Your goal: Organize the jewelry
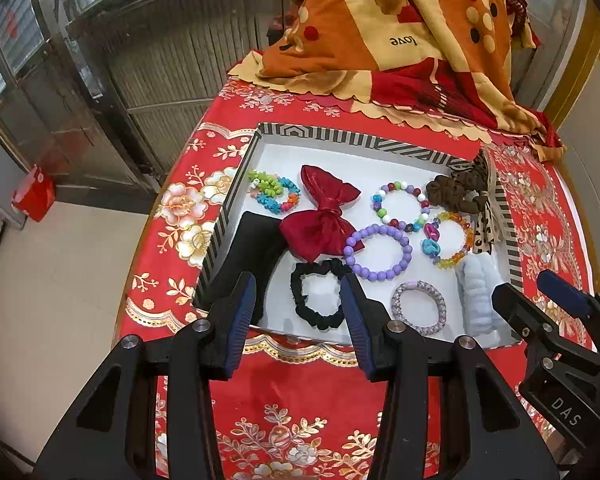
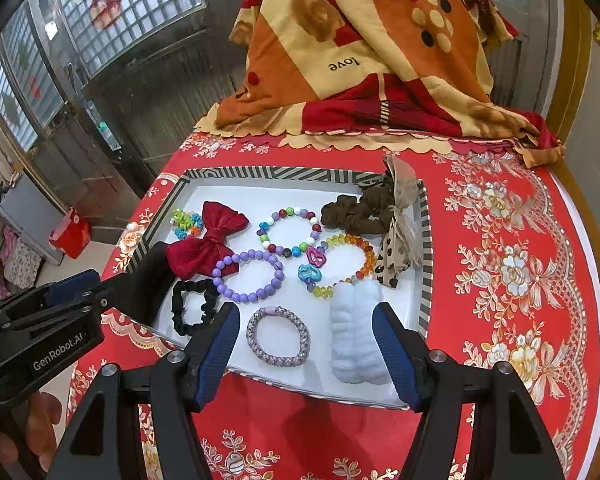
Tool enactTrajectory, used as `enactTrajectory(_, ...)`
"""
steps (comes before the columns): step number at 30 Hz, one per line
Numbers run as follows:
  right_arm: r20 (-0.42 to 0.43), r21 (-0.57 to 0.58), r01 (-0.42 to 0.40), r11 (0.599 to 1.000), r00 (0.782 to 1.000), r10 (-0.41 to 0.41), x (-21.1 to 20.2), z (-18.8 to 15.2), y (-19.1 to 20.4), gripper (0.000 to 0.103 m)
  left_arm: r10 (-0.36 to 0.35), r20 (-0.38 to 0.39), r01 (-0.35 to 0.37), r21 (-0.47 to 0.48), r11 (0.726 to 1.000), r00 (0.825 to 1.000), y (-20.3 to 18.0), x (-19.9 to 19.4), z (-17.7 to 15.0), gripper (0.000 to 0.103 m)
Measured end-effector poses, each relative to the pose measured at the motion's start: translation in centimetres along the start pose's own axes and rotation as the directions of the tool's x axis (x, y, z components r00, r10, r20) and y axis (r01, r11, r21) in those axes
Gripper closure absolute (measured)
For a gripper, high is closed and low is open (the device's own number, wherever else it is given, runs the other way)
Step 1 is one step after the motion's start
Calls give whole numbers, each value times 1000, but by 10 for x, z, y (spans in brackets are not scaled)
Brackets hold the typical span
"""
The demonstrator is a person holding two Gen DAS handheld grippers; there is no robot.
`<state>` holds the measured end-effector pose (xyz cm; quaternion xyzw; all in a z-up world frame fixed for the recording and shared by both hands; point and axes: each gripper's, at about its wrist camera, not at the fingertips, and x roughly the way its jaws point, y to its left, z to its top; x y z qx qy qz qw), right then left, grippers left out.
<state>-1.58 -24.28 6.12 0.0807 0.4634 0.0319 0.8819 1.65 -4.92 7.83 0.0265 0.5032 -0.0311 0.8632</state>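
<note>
A shallow white tray with a striped rim (image 1: pixel 340 136) (image 2: pixel 276 173) lies on the red cloth and holds jewelry. In it are a red bow (image 1: pixel 324 216) (image 2: pixel 206 244), a purple bead bracelet (image 1: pixel 380 252) (image 2: pixel 249 276), a multicolour bead bracelet (image 1: pixel 400 206) (image 2: pixel 290 232), an amber bracelet (image 1: pixel 448 240) (image 2: pixel 340 264), a black scrunchie (image 1: pixel 318 296) (image 2: pixel 191 307), a woven lilac bracelet (image 1: pixel 419 306) (image 2: pixel 278 336), a pale blue scrunchie (image 1: pixel 480 300) (image 2: pixel 356 332) and a brown scrunchie (image 1: pixel 456 192) (image 2: pixel 356 212). My left gripper (image 1: pixel 300 312) is open above the tray's near edge. My right gripper (image 2: pixel 304 344) is open above the near right part.
A black pad (image 1: pixel 248 264) lies in the tray's left corner beside a green and blue bracelet (image 1: pixel 274 191). A folded orange blanket (image 1: pixel 400 32) is heaped at the table's far end. The table edge drops to the floor on the left, where a red bag (image 1: pixel 34 194) stands.
</note>
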Motion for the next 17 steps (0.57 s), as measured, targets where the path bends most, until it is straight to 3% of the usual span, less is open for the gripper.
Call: enactTrajectory(17, 5, 22, 4, 1000, 1000, -4, -11, -14, -24, 36, -1, 30, 0, 41, 999, 1000, -16, -7, -7, 60)
